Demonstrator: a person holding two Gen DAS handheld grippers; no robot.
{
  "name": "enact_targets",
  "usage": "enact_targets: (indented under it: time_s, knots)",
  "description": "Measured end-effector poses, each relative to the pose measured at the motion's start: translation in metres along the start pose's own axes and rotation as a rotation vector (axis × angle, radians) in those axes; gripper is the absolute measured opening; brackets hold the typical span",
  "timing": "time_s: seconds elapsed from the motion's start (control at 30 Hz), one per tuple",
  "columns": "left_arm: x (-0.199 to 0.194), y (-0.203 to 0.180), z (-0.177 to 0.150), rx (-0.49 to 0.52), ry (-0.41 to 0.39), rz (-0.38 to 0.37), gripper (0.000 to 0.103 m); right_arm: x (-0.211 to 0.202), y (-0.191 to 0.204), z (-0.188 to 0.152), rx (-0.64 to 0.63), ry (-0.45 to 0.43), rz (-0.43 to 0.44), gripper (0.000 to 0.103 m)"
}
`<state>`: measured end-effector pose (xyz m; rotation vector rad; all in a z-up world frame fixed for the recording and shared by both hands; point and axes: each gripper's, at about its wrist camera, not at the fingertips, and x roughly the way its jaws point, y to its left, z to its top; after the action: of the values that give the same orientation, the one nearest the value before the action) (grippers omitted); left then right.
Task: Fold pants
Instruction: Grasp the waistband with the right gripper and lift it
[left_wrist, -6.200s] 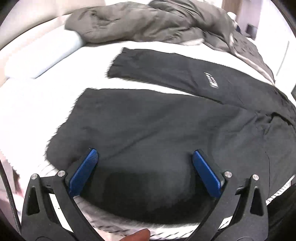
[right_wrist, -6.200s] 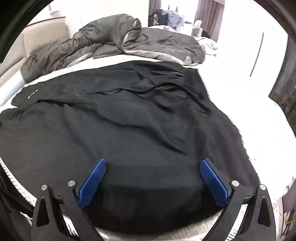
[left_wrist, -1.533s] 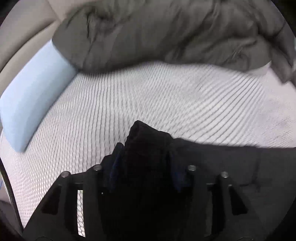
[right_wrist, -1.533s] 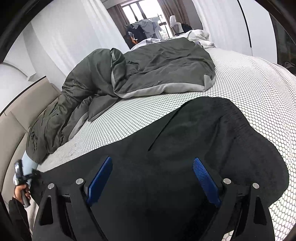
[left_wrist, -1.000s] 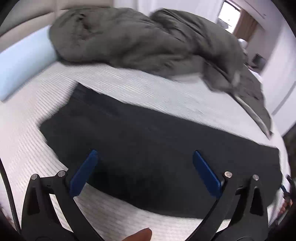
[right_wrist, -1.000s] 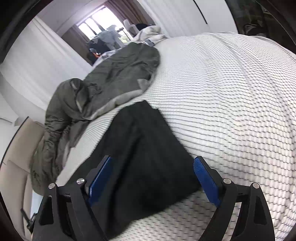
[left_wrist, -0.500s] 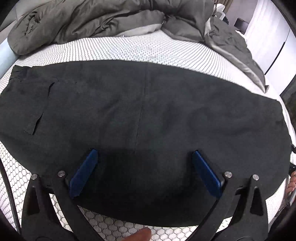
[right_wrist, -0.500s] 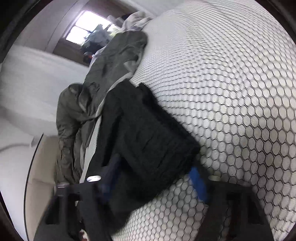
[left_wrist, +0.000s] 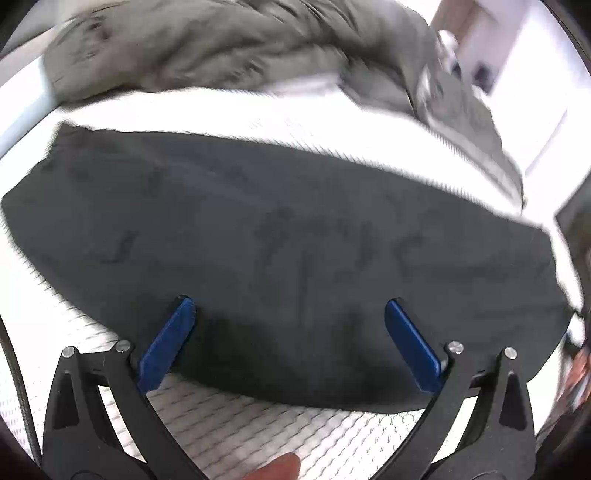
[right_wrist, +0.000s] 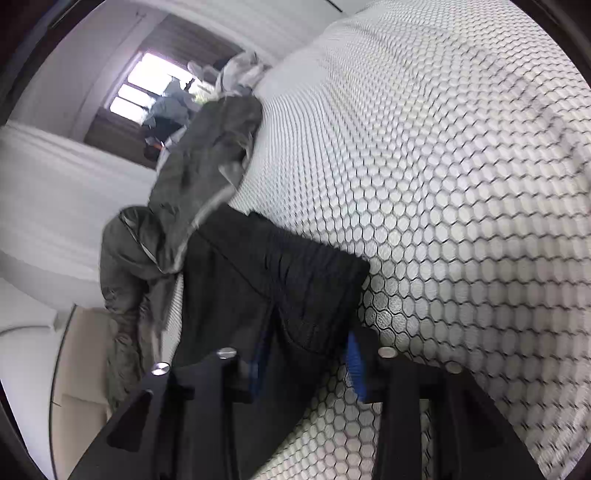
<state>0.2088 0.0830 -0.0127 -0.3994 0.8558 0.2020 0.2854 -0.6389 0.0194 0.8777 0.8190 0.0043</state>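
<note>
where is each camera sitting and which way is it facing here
Left wrist: sits on the left hand-held gripper, looking down along its wide-open blue pads at the flat black fabric pants on the white honeycomb-patterned bed cover; a fingertip shows at the bottom edge.
Right wrist: sits on the right hand-held gripper, rolled sideways, looking along the bed; its jaws, just closing, are clamped on a bunched end of the pants.
Shared: the pants, the bed cover and the crumpled grey duvet.

Honeycomb-patterned white bed (left_wrist: 258, 435), black pants (left_wrist: 295, 229) spread flat, grey duvet (left_wrist: 221, 48) bunched behind
</note>
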Motion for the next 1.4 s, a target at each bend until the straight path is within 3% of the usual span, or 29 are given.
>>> enact_targets:
  time_s: [0.07,0.13,0.23,0.37,0.5,0.57,0.73,0.77,0.8,0.83,0.87,0.93,1.03,1.2,1.27,1.4]
  knots:
    - [-0.018,0.027,-0.003,-0.106,-0.045,-0.007,0.102,-0.004,0.003,-0.001,-0.009,-0.001,0.023,0.064]
    - [-0.025,0.053,-0.01,-0.204,-0.037,-0.031,0.102,0.001,0.003,-0.004,0.013,0.027,0.044,0.065]
    - [-0.022,0.078,-0.02,-0.3,0.038,-0.096,0.101,0.007,0.001,-0.009,0.026,0.075,0.06,0.065]
    - [-0.019,0.084,-0.028,-0.295,0.083,-0.176,0.092,0.016,0.016,-0.021,0.004,0.111,0.07,0.065]
    - [-0.002,0.093,-0.028,-0.371,0.104,-0.302,0.085,0.014,0.012,-0.038,-0.005,0.147,0.107,0.065]
    - [0.007,0.1,-0.021,-0.426,0.085,-0.324,0.07,0.014,0.011,-0.045,-0.014,0.154,0.121,0.065]
    - [0.027,0.113,-0.005,-0.472,0.037,-0.193,0.012,0.025,0.016,-0.047,-0.005,0.131,0.162,0.065]
    - [0.03,0.113,-0.004,-0.459,0.031,-0.174,0.01,0.026,0.015,-0.047,-0.003,0.121,0.166,0.057]
    - [0.032,0.112,-0.003,-0.447,0.025,-0.167,0.008,0.029,0.015,-0.046,0.001,0.109,0.162,0.047]
    - [0.029,0.112,-0.001,-0.429,0.011,-0.158,0.007,0.031,0.013,-0.045,0.01,0.105,0.161,0.022]
    - [0.025,0.111,-0.001,-0.416,0.001,-0.152,0.007,0.033,0.011,-0.044,0.035,0.097,0.173,0.012]
    - [0.013,0.113,-0.003,-0.385,-0.025,-0.145,0.006,0.028,0.008,-0.044,0.056,0.073,0.2,0.003]
    - [-0.009,0.115,-0.012,-0.336,-0.054,-0.128,0.006,-0.002,0.015,-0.049,0.012,0.025,0.217,0.002]
    - [-0.052,0.134,-0.044,-0.308,-0.066,-0.104,0.006,-0.044,0.02,-0.077,-0.086,0.019,0.214,0.002]
    - [-0.064,0.151,-0.06,-0.32,-0.058,-0.097,0.007,-0.056,0.008,-0.098,-0.102,0.05,0.207,0.002]
    - [-0.081,0.174,-0.081,-0.369,-0.047,-0.061,0.022,-0.056,-0.025,-0.117,-0.024,0.18,0.199,0.005]
